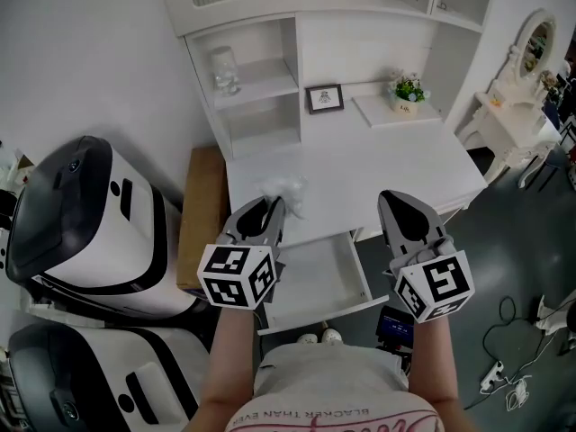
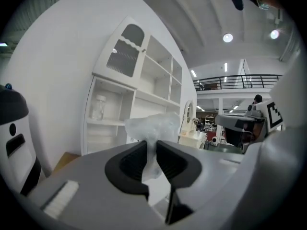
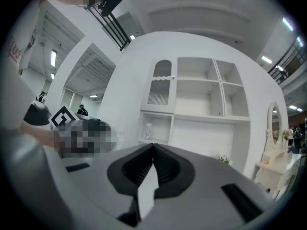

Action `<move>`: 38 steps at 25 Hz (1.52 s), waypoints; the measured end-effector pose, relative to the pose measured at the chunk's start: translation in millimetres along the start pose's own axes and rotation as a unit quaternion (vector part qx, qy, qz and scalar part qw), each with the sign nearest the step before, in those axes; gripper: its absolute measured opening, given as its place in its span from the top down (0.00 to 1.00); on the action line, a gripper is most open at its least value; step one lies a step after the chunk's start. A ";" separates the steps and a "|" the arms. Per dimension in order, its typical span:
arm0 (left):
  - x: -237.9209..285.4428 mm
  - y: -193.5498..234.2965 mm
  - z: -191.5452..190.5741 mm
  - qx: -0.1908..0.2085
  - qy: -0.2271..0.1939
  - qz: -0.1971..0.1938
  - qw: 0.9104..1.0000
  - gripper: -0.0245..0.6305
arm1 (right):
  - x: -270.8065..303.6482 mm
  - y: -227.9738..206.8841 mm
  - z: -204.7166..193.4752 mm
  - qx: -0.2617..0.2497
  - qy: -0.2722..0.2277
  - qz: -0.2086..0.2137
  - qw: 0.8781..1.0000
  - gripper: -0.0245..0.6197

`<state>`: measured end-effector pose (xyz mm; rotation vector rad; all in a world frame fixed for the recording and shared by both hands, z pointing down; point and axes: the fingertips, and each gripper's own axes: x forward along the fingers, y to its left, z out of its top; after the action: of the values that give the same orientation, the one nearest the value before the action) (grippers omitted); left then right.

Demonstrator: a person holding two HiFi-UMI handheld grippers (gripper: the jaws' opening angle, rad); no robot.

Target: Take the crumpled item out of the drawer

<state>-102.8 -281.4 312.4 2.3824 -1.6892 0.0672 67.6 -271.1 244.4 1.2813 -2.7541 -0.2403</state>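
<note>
A crumpled piece of clear plastic (image 2: 154, 127) is pinched between the jaws of my left gripper (image 2: 150, 150), which is shut on it. In the head view the crumpled plastic (image 1: 286, 192) hangs at the tip of the left gripper (image 1: 273, 207), above the front of the white desk (image 1: 378, 165). Below it the white drawer (image 1: 317, 279) stands pulled out, and its inside looks bare. My right gripper (image 1: 397, 200) hovers to the right over the desk's front edge, shut with nothing in it; in its own view the right gripper (image 3: 153, 150) shows its tips touching.
On the desk stand a small framed picture (image 1: 324, 98), a potted plant (image 1: 408, 89) and a flat white pad (image 1: 394, 111). A glass jar (image 1: 225, 69) sits on a shelf of the hutch. Two large white-and-black machines (image 1: 81, 219) stand left, a white dressing table (image 1: 517, 106) right.
</note>
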 end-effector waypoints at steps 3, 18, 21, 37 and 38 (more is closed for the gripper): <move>-9.2 -0.6 27.5 0.019 -0.037 0.012 0.999 0.86 | -3.9 -1.3 20.7 -0.013 -0.016 -0.001 1.000 0.95; -59.1 -22.1 112.1 0.131 -0.181 0.035 0.974 0.86 | -27.2 -10.5 67.5 -0.033 -0.074 -0.050 0.995 0.95; -63.4 -24.2 117.8 0.136 -0.187 0.040 0.972 0.86 | -28.8 -12.2 70.6 -0.036 -0.078 -0.055 0.995 0.95; -68.3 -30.7 128.9 0.155 -0.201 0.045 0.966 0.86 | -33.6 -15.4 73.2 -0.053 -0.073 -0.060 0.994 0.95; -68.5 -30.9 129.3 0.155 -0.202 0.046 0.966 0.85 | -33.9 -15.6 73.4 -0.053 -0.073 -0.060 0.994 0.95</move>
<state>-108.6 -234.7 170.5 2.6833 -2.1053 -0.1643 90.1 -247.5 168.8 1.4573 -2.7411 -0.5030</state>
